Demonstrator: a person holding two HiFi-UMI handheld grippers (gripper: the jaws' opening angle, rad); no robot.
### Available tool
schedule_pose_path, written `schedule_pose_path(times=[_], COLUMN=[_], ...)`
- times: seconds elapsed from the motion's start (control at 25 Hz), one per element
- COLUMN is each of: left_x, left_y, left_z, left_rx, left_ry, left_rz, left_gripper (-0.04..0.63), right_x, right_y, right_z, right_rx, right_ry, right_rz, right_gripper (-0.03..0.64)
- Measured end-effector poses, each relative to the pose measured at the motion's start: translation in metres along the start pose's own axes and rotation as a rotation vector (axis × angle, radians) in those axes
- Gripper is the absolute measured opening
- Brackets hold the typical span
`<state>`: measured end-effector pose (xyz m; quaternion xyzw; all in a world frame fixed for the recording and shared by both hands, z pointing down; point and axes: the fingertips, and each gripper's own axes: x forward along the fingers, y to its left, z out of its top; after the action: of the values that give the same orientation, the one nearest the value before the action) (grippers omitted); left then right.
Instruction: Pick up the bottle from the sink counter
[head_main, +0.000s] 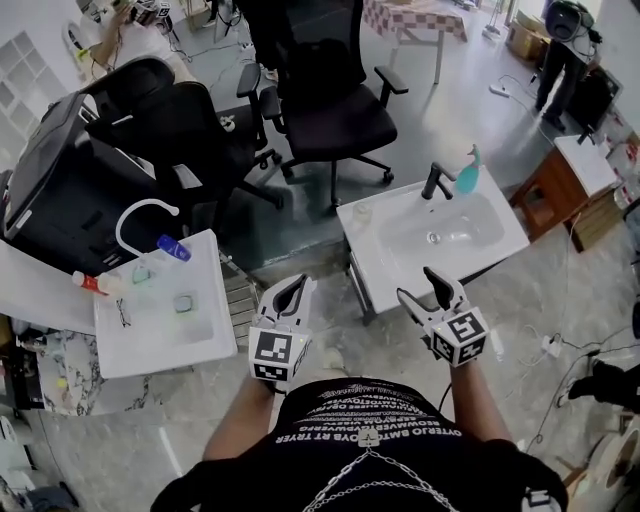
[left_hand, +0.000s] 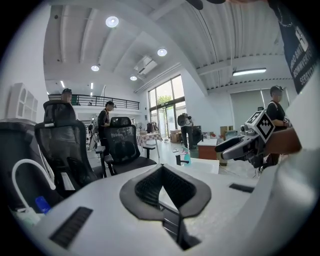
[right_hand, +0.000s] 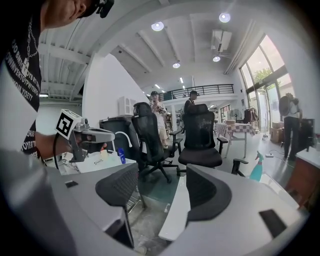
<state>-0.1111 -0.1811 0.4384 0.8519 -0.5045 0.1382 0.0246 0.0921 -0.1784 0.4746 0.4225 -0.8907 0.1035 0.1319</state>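
View from the head camera, task at its outset. My right hand-held gripper hangs close to my body with its jaws spread wide and nothing between them; its own view shows only floor and the near edge of the white sink counter through the gap. My left hand-held gripper has its jaws brought together at the tips, and it holds nothing.

The likeliest target, a teal spray bottle, stands upright at the back of that counter, just beside the black faucet and well apart from both hand-held grippers. It is also visible in the right gripper view. A second sink counter to my left carries a small blue bottle, so the task sentence leaves some doubt as to which bottle is meant.

Done: nothing, by my reading; no bottle is touched or lifted. Left: the approach across the basin, closing the jaws on the bottle's body, and the lift.
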Motion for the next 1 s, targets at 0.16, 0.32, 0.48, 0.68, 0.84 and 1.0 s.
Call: schedule_pose_path(times=[0.16,0.32,0.48,0.68,0.84,1.0], left_x=[0.011,0.024,0.038,0.052,0.063,0.073], left_y=[0.031,0.046,0.049,0.051,0.061,0.067], left_z=[0.013,0.025,0.022,0.012,0.011,0.010], left_rx=[0.006,0.048,0.065,0.062,0.064,0.062], left_ry=[-0.047,-0.086,-0.084,-0.066,-0.069,-0.053], left_rz=[-0.016,-0.053,-0.096,-0.126,-0.104,-0.070], left_gripper=[0.005,0.005,0.006,0.005,0.006,0.005], right_x=[0.023,0.043,0.060,0.074,0.089,0.107], right_y=[0.005,0.010,0.017,0.008,-0.007,-0.026], right_z=[0.021,0.034,0.034,0.027,0.017,0.003], right_rx=[-0.018,-0.042,-0.047,-0.033,-0.019,-0.009], right_ry=[-0.014,-0.017,-0.001,0.032,0.051,0.085], right_rz=[-0.025,-0.044,-0.048,-0.068,-0.062,-0.042], right_gripper=[0.288,0.288,0.288,0.288,0.290,0.290])
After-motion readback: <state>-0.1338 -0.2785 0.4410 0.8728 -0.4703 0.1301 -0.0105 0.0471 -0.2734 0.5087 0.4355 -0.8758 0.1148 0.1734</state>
